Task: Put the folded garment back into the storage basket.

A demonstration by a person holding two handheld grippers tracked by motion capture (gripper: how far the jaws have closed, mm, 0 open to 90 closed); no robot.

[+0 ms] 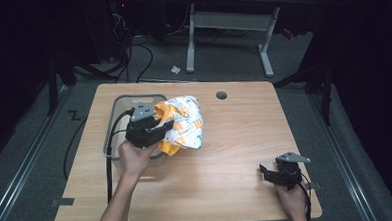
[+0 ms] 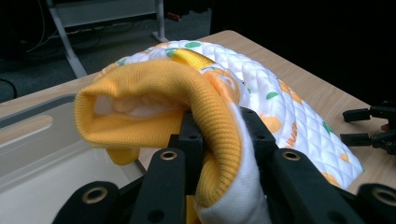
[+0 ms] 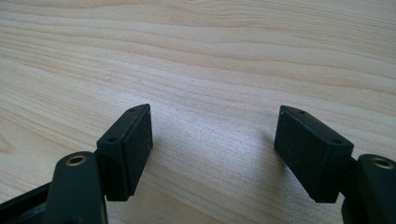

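At centre left, our left hand-held gripper (image 1: 160,126) clamps the quilted white, orange-trimmed garment (image 1: 187,122) beside the grey tray (image 1: 115,106). The right hand-held gripper (image 3: 212,149) rests open, empty. Next we judge a lift into the tray.

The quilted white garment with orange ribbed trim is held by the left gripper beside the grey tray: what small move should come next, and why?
Probably carry the quilted white garment with orange ribbed trim a little further over the grey plastic tray before lowering it. The left gripper is shut on the orange trim, but most of the fabric hangs over the wooden table, not the tray. The right gripper rests open and apart.
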